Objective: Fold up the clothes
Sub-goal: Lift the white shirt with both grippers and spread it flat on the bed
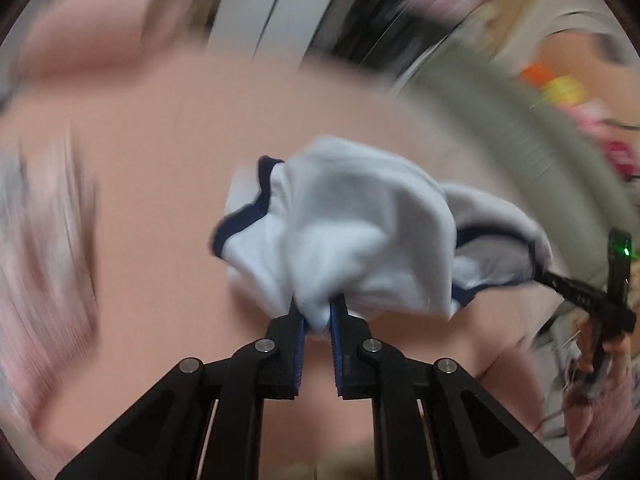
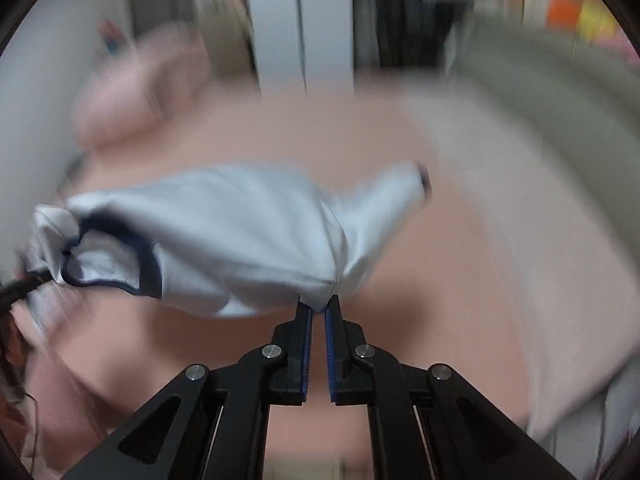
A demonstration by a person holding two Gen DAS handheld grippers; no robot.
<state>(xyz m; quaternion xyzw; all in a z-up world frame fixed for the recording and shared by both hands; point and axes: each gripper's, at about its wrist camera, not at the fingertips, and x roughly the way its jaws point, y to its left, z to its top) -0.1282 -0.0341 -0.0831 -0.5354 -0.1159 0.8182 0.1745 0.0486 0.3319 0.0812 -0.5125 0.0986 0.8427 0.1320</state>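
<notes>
A white garment with navy trim (image 1: 360,232) hangs bunched in the air over a pink bed sheet (image 1: 160,208). My left gripper (image 1: 319,312) is shut on a bunch of its fabric. My right gripper (image 2: 319,306) is shut on another part of the same garment (image 2: 224,232). In the left wrist view the right gripper's fingers (image 1: 568,284) hold the garment's navy-trimmed edge at the right. In the right wrist view the left gripper's fingers (image 2: 24,284) show at the left edge, holding the cloth. Both views are motion-blurred.
A pink pillow (image 2: 132,96) lies at the head of the bed. A grey-green blanket (image 2: 540,92) lies along the right side. A white door or wardrobe (image 2: 300,20) stands behind the bed. Colourful items (image 1: 560,84) sit at the far right.
</notes>
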